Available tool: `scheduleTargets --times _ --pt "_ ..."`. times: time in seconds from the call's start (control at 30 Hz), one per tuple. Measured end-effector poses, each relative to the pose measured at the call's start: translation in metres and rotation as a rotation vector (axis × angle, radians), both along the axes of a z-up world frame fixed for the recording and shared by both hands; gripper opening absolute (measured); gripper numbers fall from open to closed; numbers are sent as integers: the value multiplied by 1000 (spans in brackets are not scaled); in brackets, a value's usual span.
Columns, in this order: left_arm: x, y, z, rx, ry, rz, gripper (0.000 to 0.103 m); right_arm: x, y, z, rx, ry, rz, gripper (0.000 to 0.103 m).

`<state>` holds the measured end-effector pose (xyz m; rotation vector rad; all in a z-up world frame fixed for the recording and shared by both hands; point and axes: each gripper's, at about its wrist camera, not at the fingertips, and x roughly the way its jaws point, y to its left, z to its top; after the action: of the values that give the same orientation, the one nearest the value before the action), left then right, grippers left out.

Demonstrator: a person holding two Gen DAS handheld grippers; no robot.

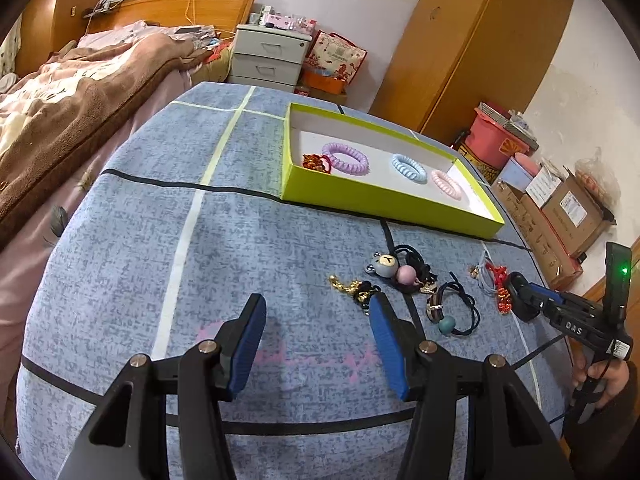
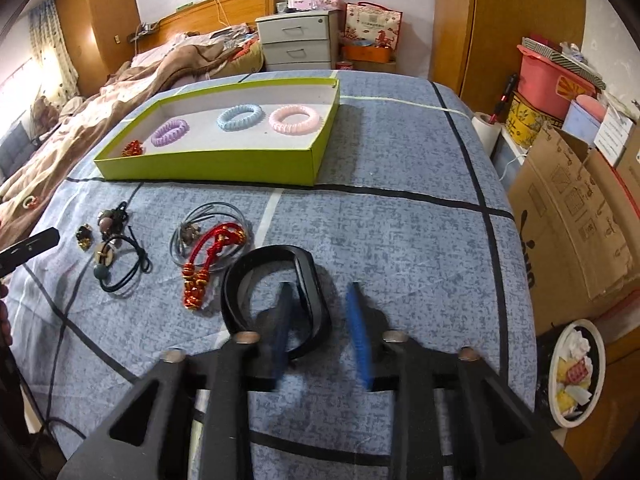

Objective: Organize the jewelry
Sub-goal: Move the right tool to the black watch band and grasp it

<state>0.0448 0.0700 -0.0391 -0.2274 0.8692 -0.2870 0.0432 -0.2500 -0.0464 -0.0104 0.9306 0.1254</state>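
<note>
The right gripper [image 2: 320, 316] is nearest the black bangle [image 2: 276, 304] lying flat on the worktop [image 2: 400, 220] – its fingers straddle the bangle's right wall, not visibly pinching – while the left gripper [image 1: 316, 340] hovers spread, empty.

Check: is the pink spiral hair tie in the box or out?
In. The pink spiral hair tie lies inside the green box, beside the blue one.

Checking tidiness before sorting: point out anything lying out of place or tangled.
Loose pieces lie heaped on the blue cloth outside the green box: a red knotted cord lies across a grey cord loop, and black hair ties overlap. Nothing looks damaged.
</note>
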Motion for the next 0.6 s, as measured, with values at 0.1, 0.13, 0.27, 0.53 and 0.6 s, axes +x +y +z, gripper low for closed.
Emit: scheduleTargets --times 0.1,0.13,0.27,0.53,0.6 --pt "2 -5 0 8 9 -9 56 -1 1 0 -1 -2 4 16" --pt "3 -7 0 18 10 -8 56 -1 0 0 0 -3 3 17" --pt "6 -17 1 33 12 -34 56 -2 0 1 -1 -9 -3 13" --pt "13 -39 -3 126 18 -54 56 -6 -4 5 21 -29 -17 13" --pt "14 -42 -5 171 16 -42 56 -8 -5 5 26 -31 -17 13"
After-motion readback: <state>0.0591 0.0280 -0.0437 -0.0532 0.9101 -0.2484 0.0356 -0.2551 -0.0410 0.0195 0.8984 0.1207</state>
